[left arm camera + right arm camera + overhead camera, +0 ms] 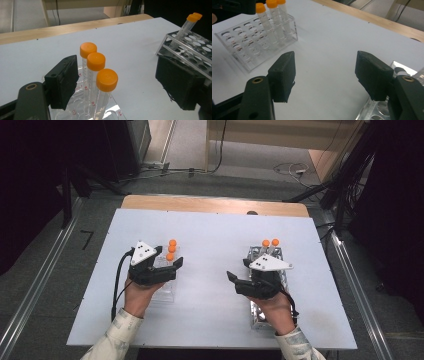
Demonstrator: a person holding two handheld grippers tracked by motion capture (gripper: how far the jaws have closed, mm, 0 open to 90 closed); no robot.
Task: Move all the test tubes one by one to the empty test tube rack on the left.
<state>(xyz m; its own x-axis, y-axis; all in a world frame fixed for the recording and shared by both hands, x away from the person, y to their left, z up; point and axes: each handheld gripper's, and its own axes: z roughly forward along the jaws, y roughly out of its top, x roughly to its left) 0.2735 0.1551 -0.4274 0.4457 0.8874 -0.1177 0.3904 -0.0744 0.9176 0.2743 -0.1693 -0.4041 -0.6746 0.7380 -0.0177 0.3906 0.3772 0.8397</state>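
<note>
Orange caps mark the work here: 3 capped tubes [106, 82] stand upright in a row in the clear acrylic rack [249, 50], and the left gripper [167, 256] sits right at them. In the left gripper view its jaws stand wide, with the nearest tube between them but untouched by either pad, so nothing is held. The tubes' long axes run vertical, straight ahead of that gripper, so I judge any regrasp to be a short closing move.

Farther right on the white counter [215, 240], the right gripper [237, 279] hangs over the near end of the metal rack [190, 47], jaws well apart and empty. At that rack's far end stand 2 more orange-capped tubes [270, 243]. The left hand is plainly nearer the 3; the right hand is nearer the 2.
</note>
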